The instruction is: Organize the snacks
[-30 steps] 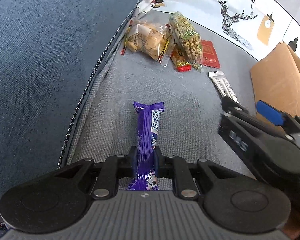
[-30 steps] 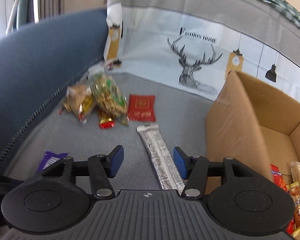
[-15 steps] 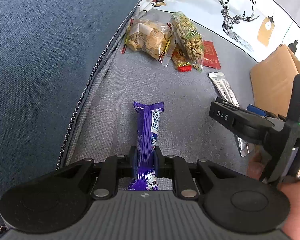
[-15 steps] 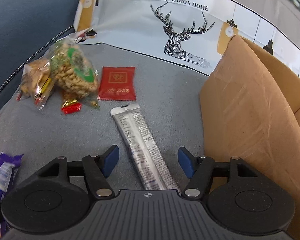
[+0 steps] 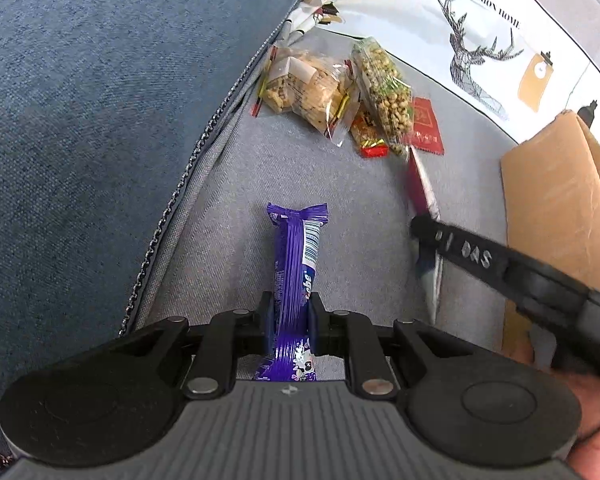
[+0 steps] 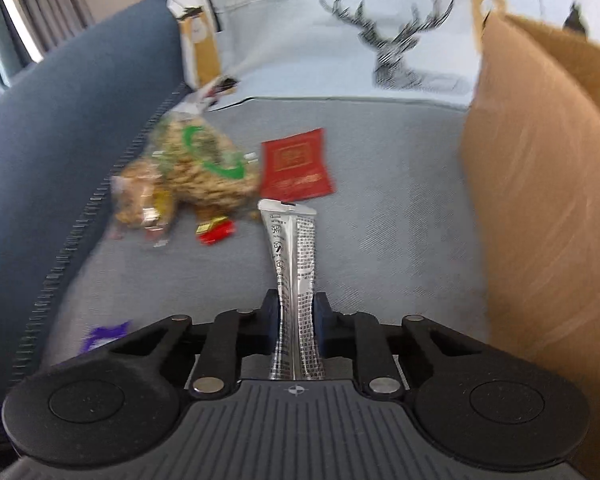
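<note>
My left gripper is shut on a purple snack bar that points away over the grey seat cushion. In the right wrist view my right gripper has its jaws closing on a silver snack stick, and the blue pads press its sides. From the left wrist view the right gripper shows at the right, gripping that stick, which has a dark red face. The cardboard box stands to the right.
Loose snacks lie at the back of the cushion: a clear bag of crackers, a bag of nuts, a small red candy and a red packet. A blue sofa backrest rises on the left. A deer-print cloth hangs behind.
My right gripper has shut on the silver stick and lifted its far end off the cushion. The left gripper has kept still with the purple bar.
</note>
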